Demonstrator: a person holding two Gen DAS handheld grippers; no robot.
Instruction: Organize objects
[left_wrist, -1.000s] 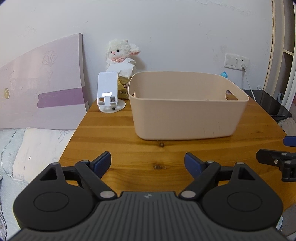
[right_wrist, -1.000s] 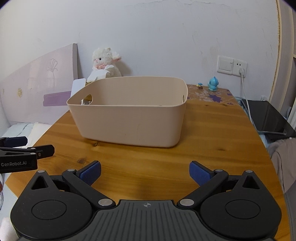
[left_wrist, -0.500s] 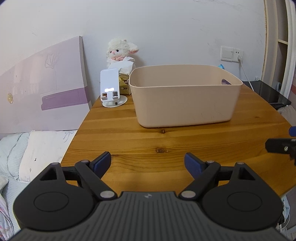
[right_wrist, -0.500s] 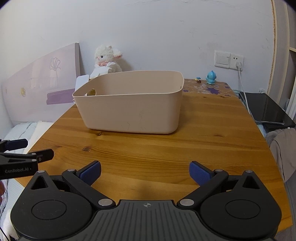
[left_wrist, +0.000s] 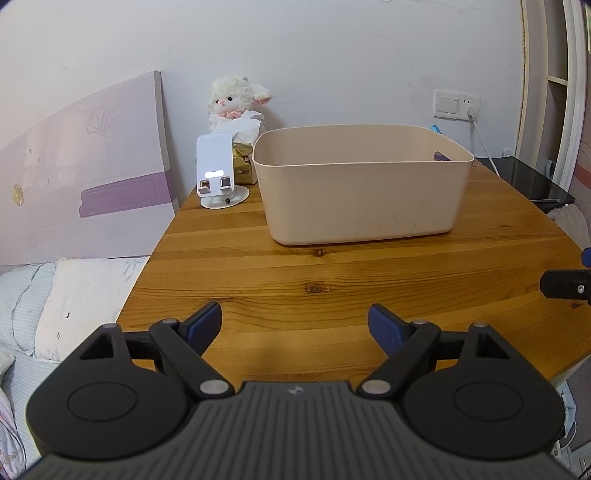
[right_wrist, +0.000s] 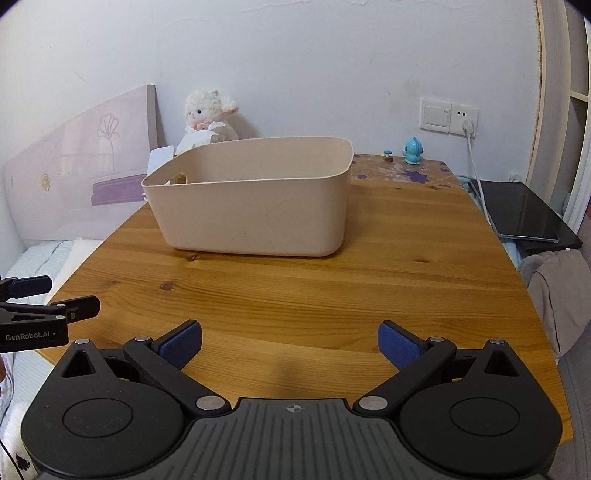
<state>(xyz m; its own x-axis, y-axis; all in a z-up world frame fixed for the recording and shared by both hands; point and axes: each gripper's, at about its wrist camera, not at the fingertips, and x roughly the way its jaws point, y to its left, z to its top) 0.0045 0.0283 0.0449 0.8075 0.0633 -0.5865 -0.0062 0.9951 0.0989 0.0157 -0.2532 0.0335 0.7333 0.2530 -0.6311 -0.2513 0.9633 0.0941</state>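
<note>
A beige plastic bin (left_wrist: 364, 199) stands on the wooden table (left_wrist: 332, 280), toward its far side; it also shows in the right wrist view (right_wrist: 255, 206). Its inside is hidden from here. My left gripper (left_wrist: 295, 325) is open and empty over the table's near edge, well back from the bin. My right gripper (right_wrist: 290, 343) is open and empty, also near the front edge, to the right of the left one. The left gripper's fingers (right_wrist: 48, 310) show at the left edge of the right wrist view.
A white phone stand (left_wrist: 216, 173), a gold box and a plush lamb (left_wrist: 236, 99) sit behind the bin's left end. A small blue figurine (right_wrist: 412, 150) stands at the far right. A black tablet (right_wrist: 524, 218) lies off the right edge. A bed (left_wrist: 55, 295) lies left.
Both grippers have pulled back from the bin toward the table's near edge. Both stay open and empty. The bin has not moved.
</note>
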